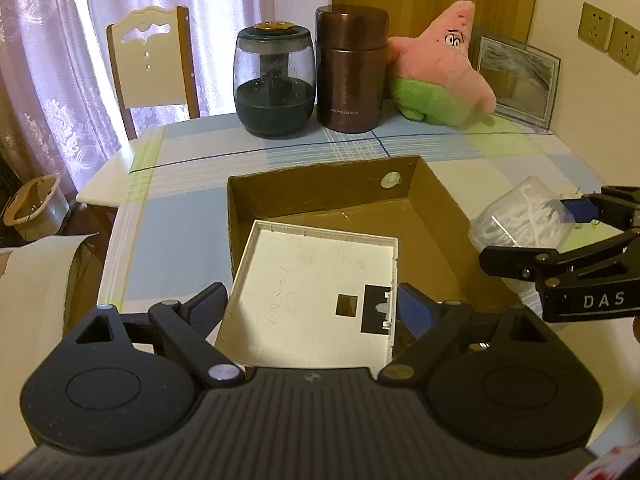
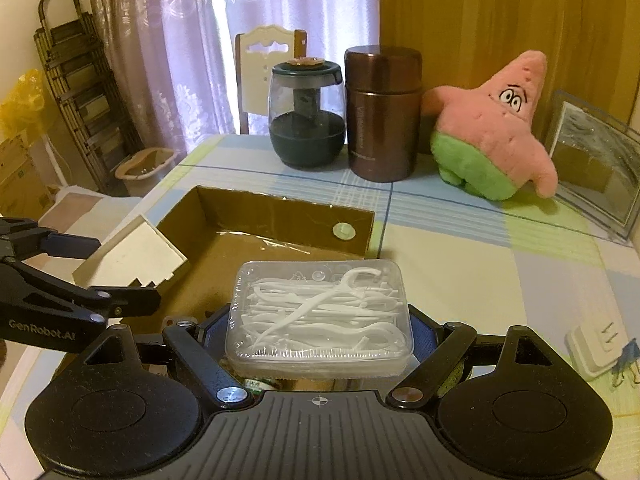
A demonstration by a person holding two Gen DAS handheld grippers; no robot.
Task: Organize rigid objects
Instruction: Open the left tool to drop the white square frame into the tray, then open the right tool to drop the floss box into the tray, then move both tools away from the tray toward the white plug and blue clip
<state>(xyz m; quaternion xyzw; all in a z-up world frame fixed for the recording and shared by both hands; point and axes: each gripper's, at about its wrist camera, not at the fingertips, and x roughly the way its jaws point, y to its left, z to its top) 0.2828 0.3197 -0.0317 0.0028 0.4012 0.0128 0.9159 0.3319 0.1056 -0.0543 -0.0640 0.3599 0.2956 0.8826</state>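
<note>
An open brown cardboard box [image 1: 320,184] lies on the table; it also shows in the right wrist view [image 2: 280,216]. My left gripper [image 1: 312,308] is shut on a flat white plastic cover [image 1: 304,292], held tilted over the box's near part; the cover also shows in the right wrist view [image 2: 132,260]. My right gripper [image 2: 320,324] is shut on a clear plastic case of white floss picks [image 2: 320,316], held at the box's near right edge. The case also shows in the left wrist view [image 1: 520,220], between the right gripper's fingers [image 1: 516,258].
At the table's back stand a dark glass jar [image 1: 274,84], a brown steel flask [image 1: 350,72], a pink and green plush star [image 1: 440,76] and a glass picture frame [image 1: 516,80]. A white wall plug [image 2: 596,344] lies on the table at right. A chair [image 1: 152,68] stands behind.
</note>
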